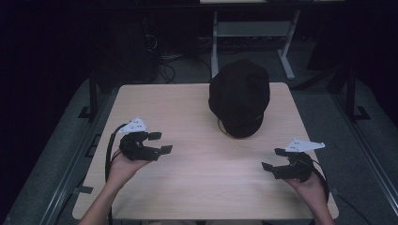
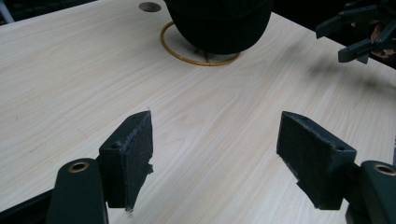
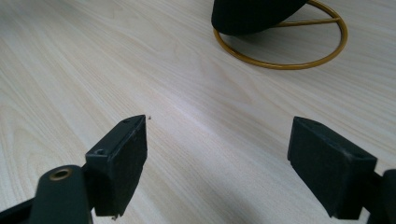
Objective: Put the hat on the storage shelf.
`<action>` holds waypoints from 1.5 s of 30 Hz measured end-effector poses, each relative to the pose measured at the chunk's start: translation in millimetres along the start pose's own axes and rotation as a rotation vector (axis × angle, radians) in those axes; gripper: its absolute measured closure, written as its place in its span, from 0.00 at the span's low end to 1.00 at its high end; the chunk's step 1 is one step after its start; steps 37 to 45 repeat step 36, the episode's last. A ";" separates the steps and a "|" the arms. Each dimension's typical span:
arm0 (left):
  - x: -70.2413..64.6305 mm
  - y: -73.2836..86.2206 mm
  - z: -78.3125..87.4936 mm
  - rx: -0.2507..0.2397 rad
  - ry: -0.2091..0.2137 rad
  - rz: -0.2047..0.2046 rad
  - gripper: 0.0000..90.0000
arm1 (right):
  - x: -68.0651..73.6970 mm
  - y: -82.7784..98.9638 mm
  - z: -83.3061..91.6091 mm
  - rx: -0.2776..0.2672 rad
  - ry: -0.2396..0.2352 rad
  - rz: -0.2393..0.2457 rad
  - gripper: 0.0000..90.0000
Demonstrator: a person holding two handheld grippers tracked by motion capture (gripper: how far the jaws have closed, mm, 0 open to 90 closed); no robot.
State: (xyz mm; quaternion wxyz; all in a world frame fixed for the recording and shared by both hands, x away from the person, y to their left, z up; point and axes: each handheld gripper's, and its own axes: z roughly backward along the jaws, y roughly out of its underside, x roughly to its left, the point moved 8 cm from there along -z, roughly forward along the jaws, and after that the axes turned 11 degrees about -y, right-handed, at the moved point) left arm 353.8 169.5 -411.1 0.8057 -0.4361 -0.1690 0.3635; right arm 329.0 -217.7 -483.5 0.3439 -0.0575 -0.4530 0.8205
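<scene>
The black cap (image 1: 239,96) is perched on a gold wire stand (image 3: 299,63) at about one o'clock from the middle of the worktop (image 1: 187,112), near its far edge. In the left gripper view the cap (image 2: 219,23) is seen at twelve o'clock with the stand's ring (image 2: 198,58) under it.

The left gripper (image 1: 160,143) is held at eight o'clock from the cap, and the right gripper (image 1: 274,159) at five o'clock; both are well apart from it. Each is held with its jaws spread wide and nothing between them, only bare wood being seen past the pads.

The stand looks light and narrow at its base, so it is judged that a push from one side alone could tip it or slide it along the smooth worktop. The soft cloth could also be pinched too shallowly, letting the cap slip free or drag the stand up with it. A lopsided lift could leave the cap caught on the stand's top.
</scene>
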 end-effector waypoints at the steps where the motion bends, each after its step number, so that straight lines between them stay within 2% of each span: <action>1: 0.4 1.2 0.1 -0.001 -0.001 -0.005 0.30 | 0.0 0.2 -0.2 0.002 0.000 0.001 0.22; 5: 0.4 8.0 0.8 0.000 -0.008 0.001 0.29 | 0.4 0.3 -0.4 0.003 -0.001 0.002 0.22; 12: 2.7 20.5 3.1 0.003 -0.025 -0.011 0.28 | 1.3 0.8 -1.2 0.009 -0.004 0.006 0.22; 22: 4.8 37.7 5.7 -0.008 -0.030 0.024 0.27 | 3.4 1.3 -2.8 0.018 -0.004 0.010 0.22; 25: 6.2 45.0 4.5 0.001 -0.037 0.023 0.27 | 3.8 1.3 -2.7 0.019 -0.004 0.016 0.22; 30: 6.2 58.3 0.8 -0.044 -0.053 0.035 0.26 | 4.6 2.4 -5.9 0.027 -0.009 0.020 0.22; 33: 2.6 68.0 -0.7 -0.031 -0.058 0.041 0.26 | 6.4 2.9 -8.6 0.023 -0.020 0.013 0.22; 34: 1.9 70.5 -1.2 -0.028 -0.069 0.036 0.26 | 6.7 2.7 -9.4 0.018 -0.022 0.020 0.22; 36: -1.9 75.3 -2.4 -0.005 -0.076 -0.007 0.26 | 7.4 2.6 -10.5 0.016 -0.020 0.021 0.22; 45: -1.9 75.3 -2.4 -0.005 -0.076 -0.007 0.26 | 7.4 2.6 -10.5 0.016 -0.020 0.021 0.22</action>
